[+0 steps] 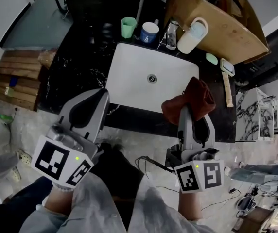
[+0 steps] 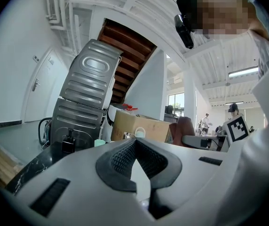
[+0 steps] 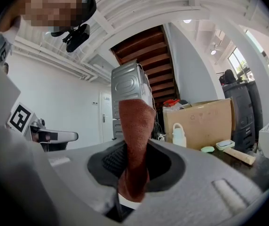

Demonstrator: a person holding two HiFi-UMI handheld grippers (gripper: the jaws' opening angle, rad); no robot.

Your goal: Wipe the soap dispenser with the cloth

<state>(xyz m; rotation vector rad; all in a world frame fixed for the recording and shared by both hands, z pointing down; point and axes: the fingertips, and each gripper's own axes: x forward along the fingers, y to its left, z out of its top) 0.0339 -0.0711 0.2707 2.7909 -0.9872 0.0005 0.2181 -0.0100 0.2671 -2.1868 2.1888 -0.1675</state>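
Readying cloth [image 1: 197,96]; soap dispenser [image 1: 191,37] stands far, beyond the sink [image 1: 129,62].
Right tongs [image 3: 133,161] grip it, left tongs [image 2: 135,142] closed, empty; reach next.

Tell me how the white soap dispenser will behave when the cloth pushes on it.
The soap dispenser stands upright and tall behind the sink, so a sideways push could tip or slide it. Its smooth white body is probably slippery. The cloth, pinched in the right tool, folds limply, so it should press softly.

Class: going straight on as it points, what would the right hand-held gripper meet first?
Probably the white soap dispenser far ahead, past the cloth that the right hand-held gripper holds; depth is unclear.
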